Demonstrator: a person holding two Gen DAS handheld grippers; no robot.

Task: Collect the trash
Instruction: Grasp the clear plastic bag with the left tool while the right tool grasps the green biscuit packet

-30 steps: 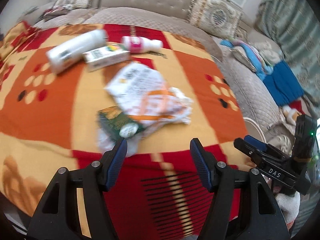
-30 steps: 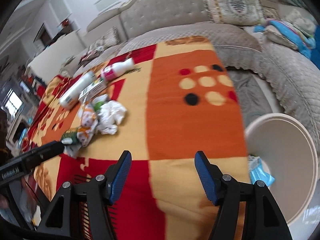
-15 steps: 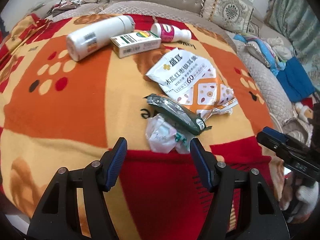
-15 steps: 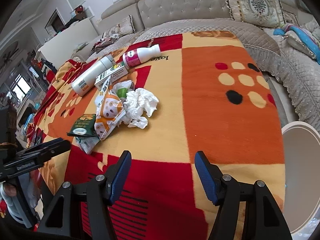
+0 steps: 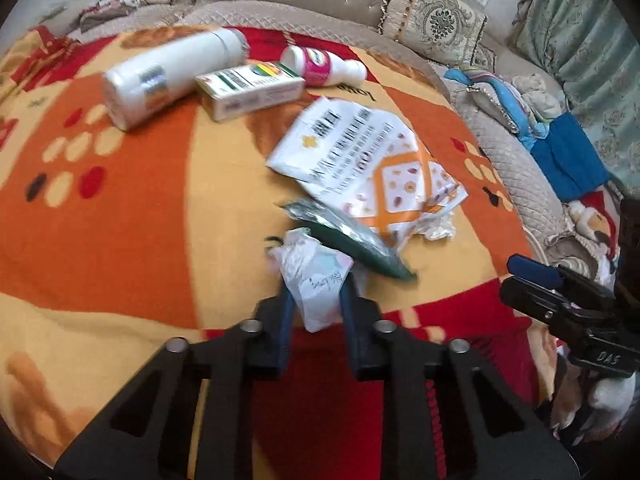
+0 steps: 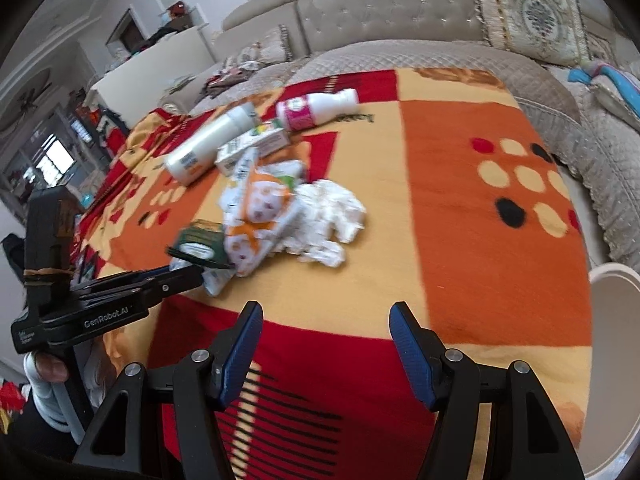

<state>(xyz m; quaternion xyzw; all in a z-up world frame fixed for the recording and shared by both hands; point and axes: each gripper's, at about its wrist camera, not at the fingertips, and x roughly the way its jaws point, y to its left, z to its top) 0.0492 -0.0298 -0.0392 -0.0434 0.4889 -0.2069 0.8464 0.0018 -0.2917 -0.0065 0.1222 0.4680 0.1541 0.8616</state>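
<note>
The blanket (image 5: 120, 208) is soft, matt woven cloth; the crumpled wrapper (image 5: 316, 276) looks like thin, glossy plastic film; the green packet (image 5: 352, 240) has a shiny foil sheen; the white bottle (image 5: 168, 76) is smooth plastic; the small box (image 5: 248, 90) is printed card; the tissue (image 6: 332, 216) is rumpled matt paper.

An orange, red and yellow patterned blanket (image 5: 120, 208) is covering the surface. A beige tufted sofa (image 6: 384, 12) is curving behind it, an embroidered cushion (image 5: 436, 20) is leaning there, and blue cloth (image 5: 568, 164) is lying on its seat.
</note>
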